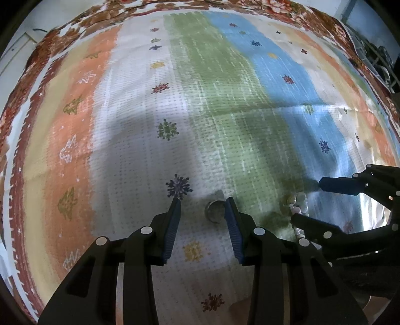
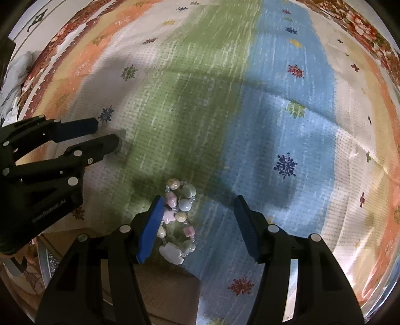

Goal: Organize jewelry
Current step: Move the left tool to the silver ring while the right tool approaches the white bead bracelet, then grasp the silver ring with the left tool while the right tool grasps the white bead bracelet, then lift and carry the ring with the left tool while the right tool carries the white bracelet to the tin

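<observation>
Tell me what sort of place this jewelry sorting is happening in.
Probably a home, on a bed or table: a striped snowflake-print cloth over a floral cover fills the view, with a pastel bead bracelet and a small round metal piece on it.

Both cameras are looking steeply down at the striped cloth from close above it, each sighting along its own fingers. The left view is sitting over the white band, catching the right gripper at its right edge. The right view is hovering over the green and blue bands, with the left gripper entering at left.
</observation>
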